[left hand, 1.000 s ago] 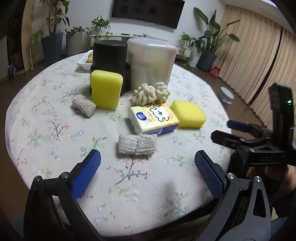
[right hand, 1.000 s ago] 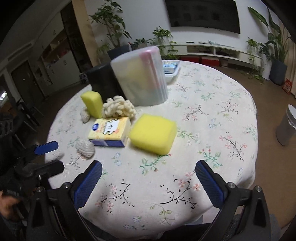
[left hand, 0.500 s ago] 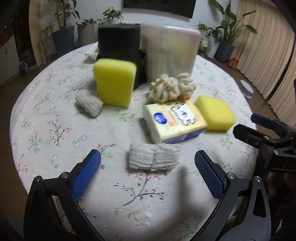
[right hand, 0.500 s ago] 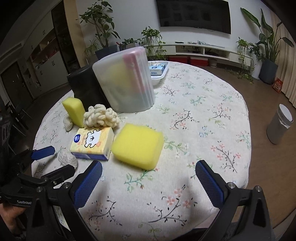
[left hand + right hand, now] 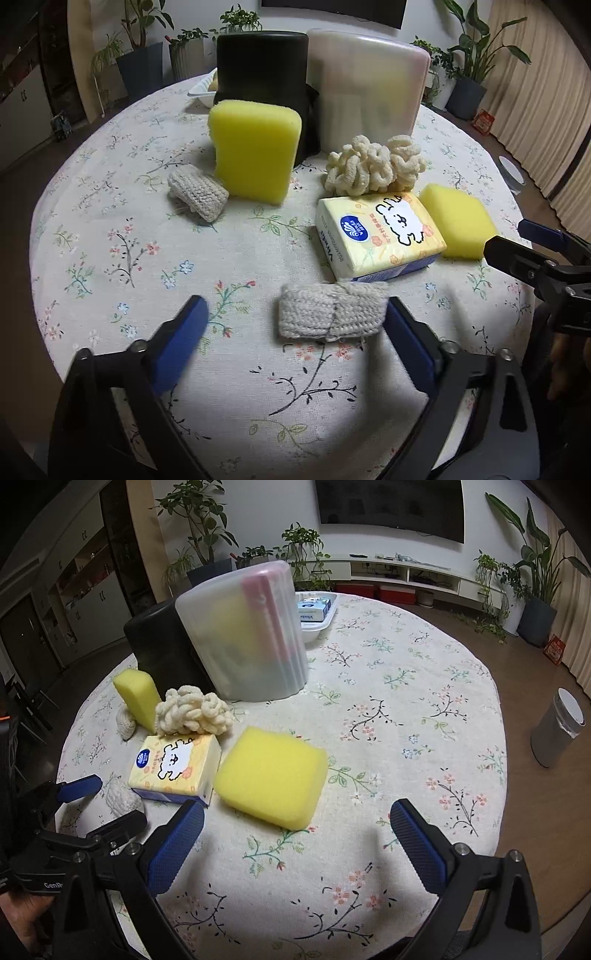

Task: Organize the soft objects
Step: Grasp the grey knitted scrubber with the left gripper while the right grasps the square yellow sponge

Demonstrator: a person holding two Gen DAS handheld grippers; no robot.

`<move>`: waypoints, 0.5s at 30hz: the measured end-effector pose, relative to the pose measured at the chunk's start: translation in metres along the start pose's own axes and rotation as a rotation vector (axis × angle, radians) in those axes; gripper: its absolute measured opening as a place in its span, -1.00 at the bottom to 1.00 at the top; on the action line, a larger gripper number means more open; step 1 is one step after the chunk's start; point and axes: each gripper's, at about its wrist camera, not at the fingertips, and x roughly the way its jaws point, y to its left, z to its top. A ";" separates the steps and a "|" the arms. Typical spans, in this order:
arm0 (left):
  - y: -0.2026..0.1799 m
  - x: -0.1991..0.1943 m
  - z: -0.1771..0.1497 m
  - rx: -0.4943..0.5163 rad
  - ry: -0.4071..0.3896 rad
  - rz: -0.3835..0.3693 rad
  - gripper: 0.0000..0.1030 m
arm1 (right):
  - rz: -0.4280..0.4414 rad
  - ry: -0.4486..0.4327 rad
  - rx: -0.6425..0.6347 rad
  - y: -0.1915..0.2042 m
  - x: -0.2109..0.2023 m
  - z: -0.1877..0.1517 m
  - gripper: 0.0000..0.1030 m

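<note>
Knitted grey-beige yarn, folded into a small knitted pad (image 5: 330, 313), lies on the floral worktop (image 5: 110, 229) right ahead of the left gripper (image 5: 295, 325), whose jaws stand wide with nothing in them. The pad's long axis runs crosswise, from one blue finger toward the other, and its right end sits just beside the right-hand finger (off-centre, then, toward that side). Of the two hands the left is plainly the nearer to it. The right gripper (image 5: 297, 825), jaws equally wide and empty, faces the flat yellow sponge (image 5: 271, 777) lying just beyond its fingers, next to the tissue pack (image 5: 177, 766). A small shift right would likely centre the pad before closing.
</note>
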 end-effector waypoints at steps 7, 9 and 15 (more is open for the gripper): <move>0.006 -0.006 -0.001 -0.007 -0.020 0.000 -0.01 | -0.001 0.004 -0.006 0.005 0.003 0.002 1.00; 0.007 -0.009 -0.004 -0.009 -0.024 0.002 -0.01 | 0.000 0.004 -0.001 0.006 0.004 0.003 1.00; 0.021 -0.017 -0.011 -0.032 -0.024 0.010 -0.01 | -0.002 0.020 0.011 0.005 0.013 0.005 0.98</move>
